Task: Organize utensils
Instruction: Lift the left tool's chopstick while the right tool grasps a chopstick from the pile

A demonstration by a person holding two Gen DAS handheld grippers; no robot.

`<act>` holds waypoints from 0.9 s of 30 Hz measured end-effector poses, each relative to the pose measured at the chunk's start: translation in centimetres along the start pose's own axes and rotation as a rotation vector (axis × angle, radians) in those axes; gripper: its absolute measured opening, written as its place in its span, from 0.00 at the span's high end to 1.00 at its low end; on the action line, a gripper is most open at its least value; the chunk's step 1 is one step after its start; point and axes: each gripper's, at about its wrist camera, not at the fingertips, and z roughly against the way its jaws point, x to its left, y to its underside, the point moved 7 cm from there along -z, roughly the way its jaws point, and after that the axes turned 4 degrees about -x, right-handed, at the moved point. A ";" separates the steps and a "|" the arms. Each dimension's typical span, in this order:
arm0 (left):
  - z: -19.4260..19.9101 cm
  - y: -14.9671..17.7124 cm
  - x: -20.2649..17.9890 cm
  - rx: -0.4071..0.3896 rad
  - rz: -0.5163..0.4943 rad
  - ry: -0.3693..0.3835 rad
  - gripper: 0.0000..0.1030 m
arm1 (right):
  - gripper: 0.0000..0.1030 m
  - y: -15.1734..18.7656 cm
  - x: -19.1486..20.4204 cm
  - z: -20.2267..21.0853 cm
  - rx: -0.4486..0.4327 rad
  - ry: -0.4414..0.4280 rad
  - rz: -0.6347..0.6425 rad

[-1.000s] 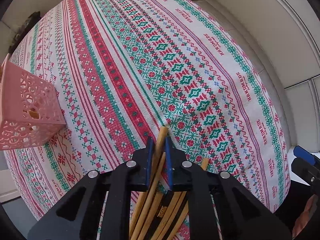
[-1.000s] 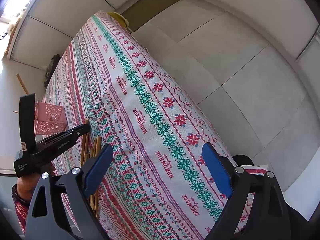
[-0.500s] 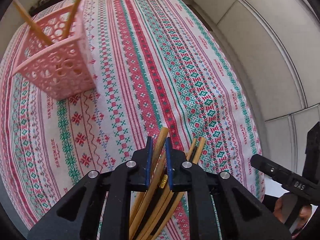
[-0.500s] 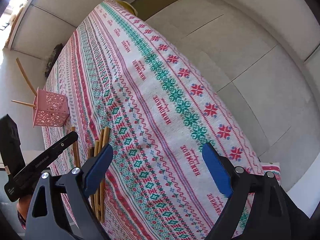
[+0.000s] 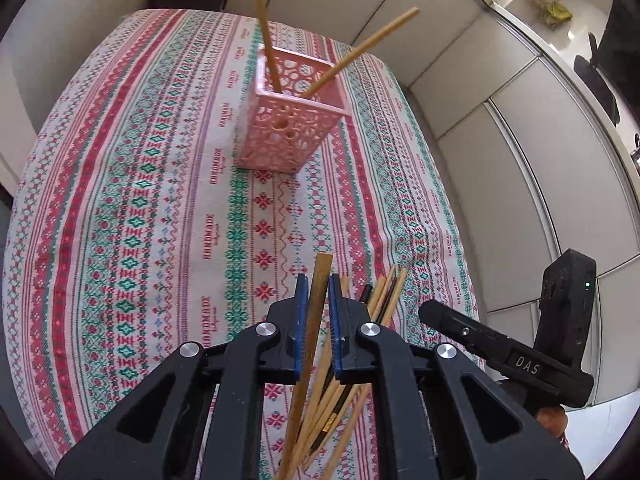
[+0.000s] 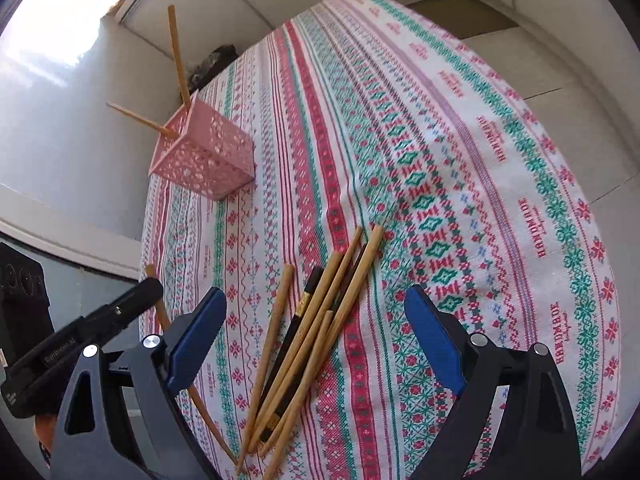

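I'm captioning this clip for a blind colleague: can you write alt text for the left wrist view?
The left gripper is shut on a wooden chopstick above a patterned tablecloth. Ahead stands a pink basket holding two chopsticks; loose chopsticks lie beneath the gripper.

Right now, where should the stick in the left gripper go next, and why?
Probably forward, to above the pink basket. The left gripper is shut on one chopstick, and two chopsticks already stand in that basket. The loose pile waits under the open right gripper.
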 end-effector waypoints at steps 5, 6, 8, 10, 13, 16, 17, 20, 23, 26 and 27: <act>2.7 -0.7 -0.1 -0.062 -0.003 0.019 0.92 | 0.15 -1.2 -2.5 0.3 -0.020 0.181 -0.068; 3.1 -0.9 -0.2 -0.075 -0.012 0.025 0.92 | 0.15 -1.2 -3.5 0.2 0.005 0.210 -0.098; 3.6 -1.1 -0.5 -0.089 -0.020 0.032 0.92 | 0.17 -0.4 -4.7 0.0 0.079 0.238 -0.154; 3.8 -1.2 -0.4 -0.094 -0.013 0.041 0.92 | 0.19 1.5 -5.4 -0.1 0.156 0.276 -0.174; 3.9 -1.3 -0.3 -0.100 -0.008 0.049 0.92 | 0.21 3.3 -4.8 -0.3 0.186 0.328 -0.132; 4.4 -1.3 -0.6 -0.115 -0.006 0.064 0.92 | 0.22 3.6 -3.4 -1.1 0.184 0.339 -0.118; 4.6 -1.3 -0.6 -0.119 -0.006 0.068 0.92 | 0.22 3.8 -3.0 -1.6 0.186 0.373 -0.089; 4.9 -1.1 -0.3 -0.123 -0.006 0.063 0.92 | 0.24 4.4 -1.5 -2.7 0.170 0.486 0.007; 5.1 -1.3 -0.1 -0.134 -0.001 0.056 0.92 | 0.60 5.2 0.3 -3.0 0.124 0.528 0.127; 5.4 -1.4 -0.4 -0.144 -0.011 0.058 0.92 | 0.90 6.1 1.1 -3.0 0.129 0.462 0.118; 5.5 -1.4 -0.6 -0.146 -0.016 0.061 0.92 | 0.91 6.6 1.2 -2.8 0.126 0.403 0.088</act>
